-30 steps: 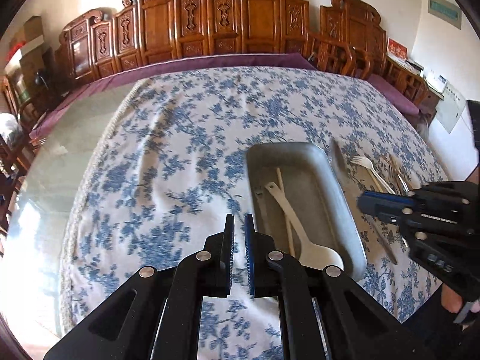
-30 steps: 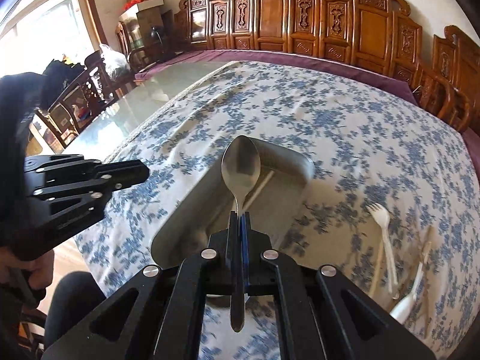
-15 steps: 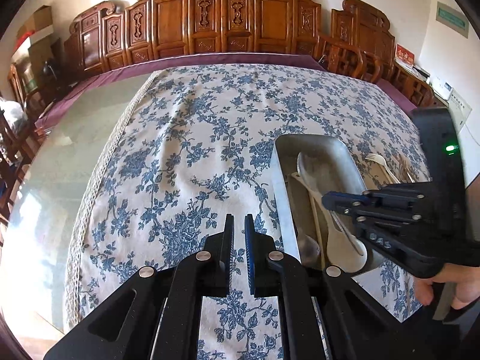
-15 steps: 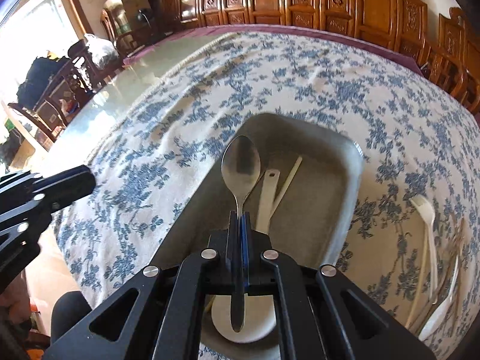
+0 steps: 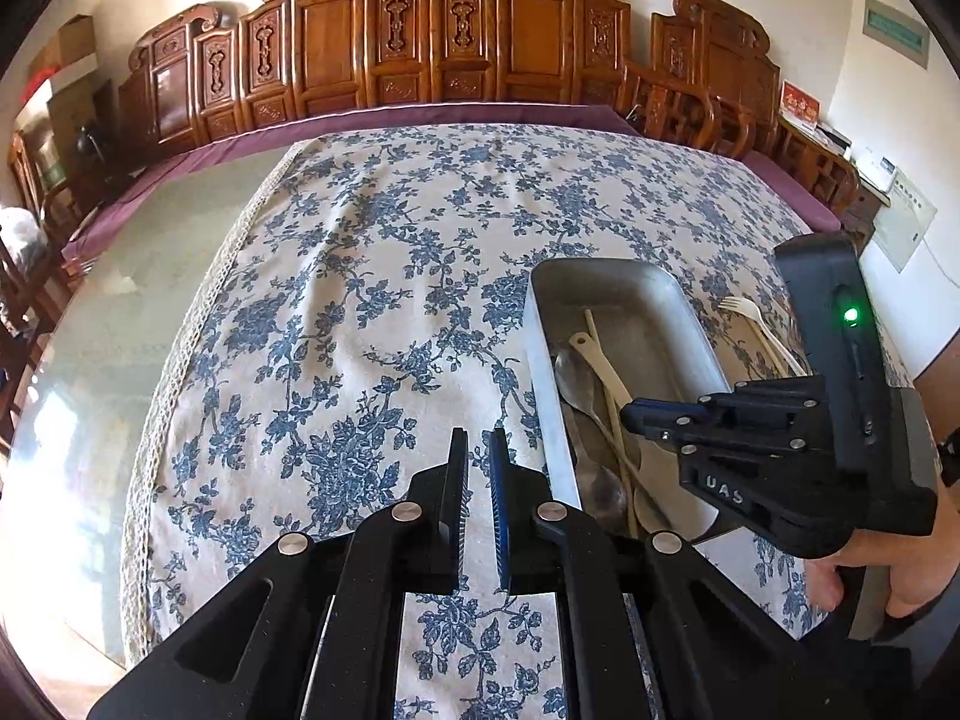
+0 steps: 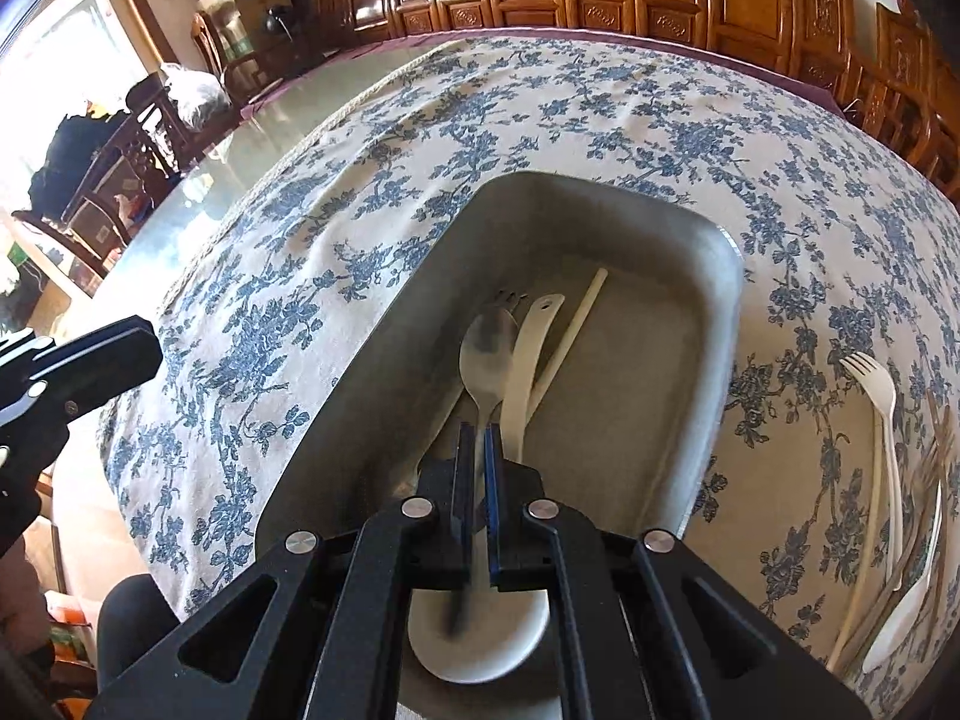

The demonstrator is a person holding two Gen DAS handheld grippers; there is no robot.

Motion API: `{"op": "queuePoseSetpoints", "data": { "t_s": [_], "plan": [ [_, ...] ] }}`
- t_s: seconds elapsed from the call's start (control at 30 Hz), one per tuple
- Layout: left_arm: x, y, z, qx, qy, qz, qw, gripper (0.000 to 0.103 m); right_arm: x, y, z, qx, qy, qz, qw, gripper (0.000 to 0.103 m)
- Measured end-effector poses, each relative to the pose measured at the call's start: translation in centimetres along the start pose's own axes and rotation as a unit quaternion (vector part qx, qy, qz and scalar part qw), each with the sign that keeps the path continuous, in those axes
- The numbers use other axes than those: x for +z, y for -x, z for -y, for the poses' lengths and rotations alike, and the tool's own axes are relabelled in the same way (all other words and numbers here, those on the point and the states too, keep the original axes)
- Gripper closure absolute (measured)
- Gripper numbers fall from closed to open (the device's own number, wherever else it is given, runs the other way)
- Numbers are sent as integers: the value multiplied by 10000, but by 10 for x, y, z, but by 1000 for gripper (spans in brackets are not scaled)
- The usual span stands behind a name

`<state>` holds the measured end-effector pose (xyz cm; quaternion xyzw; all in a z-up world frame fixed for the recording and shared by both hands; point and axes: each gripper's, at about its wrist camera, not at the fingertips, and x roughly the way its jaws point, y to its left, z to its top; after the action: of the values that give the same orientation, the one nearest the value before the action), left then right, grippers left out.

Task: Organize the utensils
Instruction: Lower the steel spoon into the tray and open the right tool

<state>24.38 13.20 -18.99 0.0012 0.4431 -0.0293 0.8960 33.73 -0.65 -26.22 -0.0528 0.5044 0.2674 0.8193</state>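
Your right wrist view looks straight down into the metal tray (image 6: pixel 714 276): dull grey, rounded corners, sloped walls, resting on the blue-flowered tablecloth (image 6: pixel 420 138). Your right gripper (image 6: pixel 477 438) has its blue-padded fingers nearly together around the thin neck of the metal spoon (image 6: pixel 487 354); the handle behind the pads is blurred, so you cannot tell whether the pads press on it or have just let go. The spoon's bowl lies low inside the tray beside a white plastic spoon (image 6: pixel 528 360), whose round bowl sits under the gripper, and a pale chopstick (image 6: pixel 570 336) slanting toward the far wall. Only this view shows fork tines poking out beyond the metal spoon's bowl. On the cloth right of the tray lie a white plastic fork (image 6: pixel 882 396) and more pale utensils, partly blurred.

Your left wrist view gives the side picture: your right gripper (image 5: pixel 630 414) reaches over the tray (image 5: pixel 540 360) from the right, with a hand (image 5: pixel 900 576) on its grip and a green light on its body. The metal spoon (image 5: pixel 573 378) lies along the tray's near wall. Your left gripper (image 5: pixel 478 462) hangs over bare tablecloth (image 5: pixel 336 300) left of the tray, fingers almost together, holding nothing. Carved wooden chairs (image 5: pixel 432 42) line the far edge.
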Motion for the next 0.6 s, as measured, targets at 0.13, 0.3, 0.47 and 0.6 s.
{"op": "queuePoseSetpoints", "data": {
  "t_s": [0.13,0.3,0.47,0.6],
  "plan": [
    [0,4,6,-31,-53,32,10000,97,-4,23,4,-38,106,238,9997,98],
    [1,11,21,-129,-127,105,9998,79,-19,69,27,-164,123,610,9979,98],
    [4,9,50,-231,-267,64,9994,67,-46,114,83,-457,-192,834,9953,98],
    [7,8,79,-373,-383,68,9985,63,-68,133,140,-792,-530,931,9911,98]
  ]
}}
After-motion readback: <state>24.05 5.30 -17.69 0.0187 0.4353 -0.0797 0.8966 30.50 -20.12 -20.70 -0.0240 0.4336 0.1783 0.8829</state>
